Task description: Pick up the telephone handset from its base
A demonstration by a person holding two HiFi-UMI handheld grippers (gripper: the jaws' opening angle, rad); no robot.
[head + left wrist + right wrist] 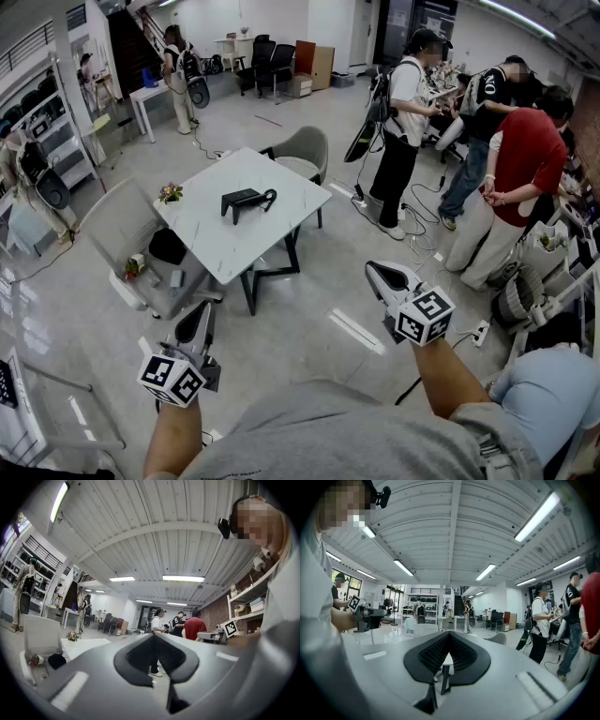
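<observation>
Open-plan lab/office: polished floor w/ loose cables (pixel 424 199) & a power strip (pixel 481 333), ribbed metal ceiling (pixel 440 522) w/ strip lights (pixel 536 516), storage shelves (pixel 64 141), white tabletop (pixel 225 248) w/ chairs (pixel 302 150), swivel chairs (pixel 267 58) at back, people (pixel 401 112) standing w/ backpack gear.

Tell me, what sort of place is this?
Probably an open lab or workshop hall, not a home: metal shelving racks at the side, power cables trailing over the floor, and a lone white table carrying a black telephone.

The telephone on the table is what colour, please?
The telephone is black; clearest in head view.
</observation>
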